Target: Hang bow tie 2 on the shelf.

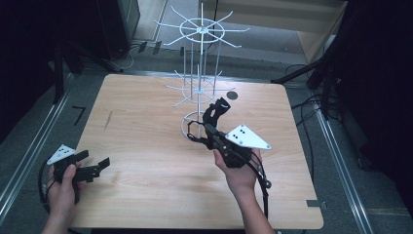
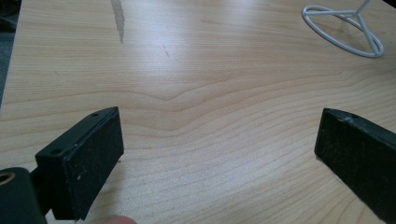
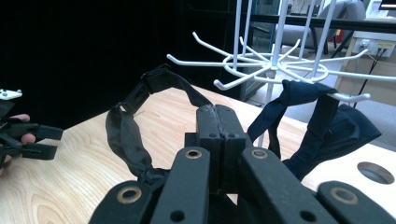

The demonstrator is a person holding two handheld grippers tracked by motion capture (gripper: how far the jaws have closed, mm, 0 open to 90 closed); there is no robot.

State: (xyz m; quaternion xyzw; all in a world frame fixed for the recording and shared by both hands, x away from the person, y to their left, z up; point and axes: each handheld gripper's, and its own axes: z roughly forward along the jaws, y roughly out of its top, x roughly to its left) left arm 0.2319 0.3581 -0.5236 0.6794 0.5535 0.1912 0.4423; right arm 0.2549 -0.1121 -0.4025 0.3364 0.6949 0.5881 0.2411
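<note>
The table [image 1: 146, 195] is a pale wood-grain board with rounded corners, lit from above; a dark narrow streak [image 1: 107, 120] marks its left half, and a small round hole [image 1: 232, 95] sits near its far edge, just right of the rack. Around it the room is dim: grey floor with metal rails along both sides, black stands and cables at the far corners, and a light wooden cabinet beyond the far edge.

A white wire rack [image 1: 200, 30] stands on a ring base at the table's far middle, its thin posts carrying two tiers of radiating hooks; in the right gripper view one loop of a black strap [image 3: 322, 116] hangs over a lower hook, its bulk drooping beside the posts.

The right gripper [image 1: 210, 127] is held above the table just in front of the rack's base; its jaws are pressed together on the strap, whose other loop arches up to their left in its own view.

The left gripper [image 1: 100, 165] rests low over the near left corner, well apart from the rack; its jaws stand wide with bare wood between them.
</note>
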